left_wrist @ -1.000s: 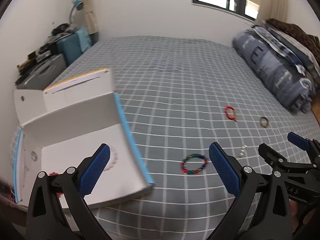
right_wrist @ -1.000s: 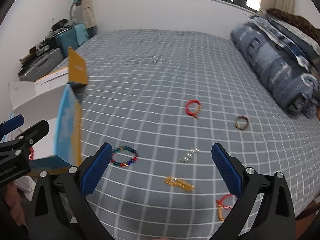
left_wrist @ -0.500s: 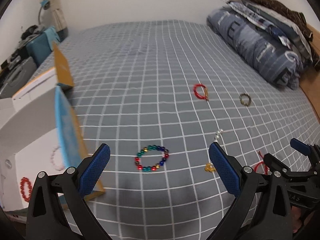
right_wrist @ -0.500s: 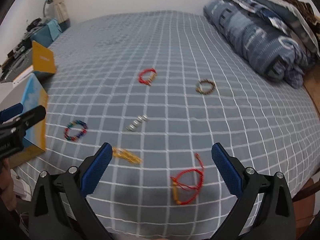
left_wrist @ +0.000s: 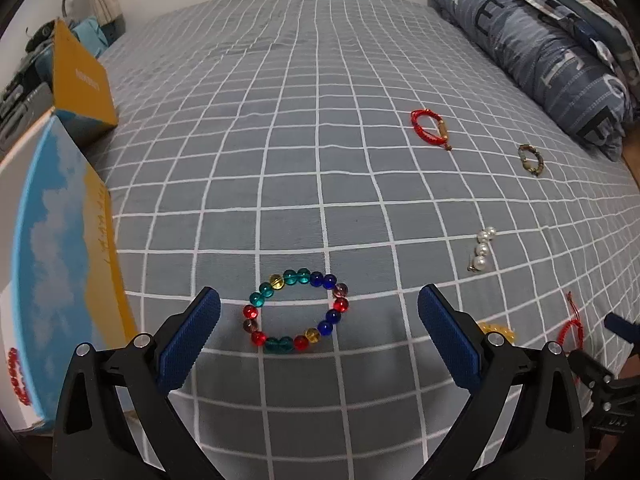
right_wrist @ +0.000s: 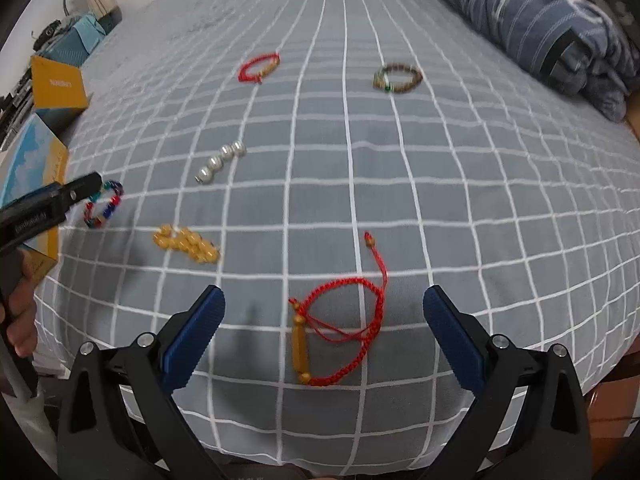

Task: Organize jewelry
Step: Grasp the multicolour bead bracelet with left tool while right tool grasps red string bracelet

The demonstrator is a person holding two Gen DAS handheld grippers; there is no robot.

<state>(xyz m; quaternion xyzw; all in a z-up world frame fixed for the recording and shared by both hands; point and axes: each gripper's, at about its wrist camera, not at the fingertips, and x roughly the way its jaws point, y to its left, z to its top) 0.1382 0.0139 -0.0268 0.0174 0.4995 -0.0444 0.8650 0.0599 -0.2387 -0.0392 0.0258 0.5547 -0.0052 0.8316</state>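
The left tongs [left_wrist: 318, 318] hang spread wide over the grey bed with its white grid sheet [left_wrist: 320, 160], empty, their blue pads on either side of the ring-shaped bracelet of round glass beads in red, teal, blue and amber [left_wrist: 296, 312]; that straddle suggests the bracelet is the next pick, since it lies flat and round and close to the open cardboard box with the sky-blue and mustard printed wall [left_wrist: 64, 264], where a red beaded bracelet [left_wrist: 18, 370] already rests on the white inside; the box stands at the bed's left edge, probably so each drop is short.

The right tongs [right_wrist: 324, 324] are likewise spread and hold nothing, poised above the red braided cord bracelet with the long amber tube bead [right_wrist: 336, 336], whose loose tail trails away across the sheet; the cord is limp, so a pinch at the tube bead or the braided loop looks safer than at the tail.

The rest of the jewellery lies scattered and well apart, which leaves each piece room for a clean grip: a heap of yellow beads [right_wrist: 186, 244], a short row of white pearls [right_wrist: 220, 162], a second red cord bracelet [right_wrist: 258, 67], and a brown beaded bracelet [right_wrist: 397, 77] near the folded blue quilt [right_wrist: 540, 28]; most of the sorting seems undone.
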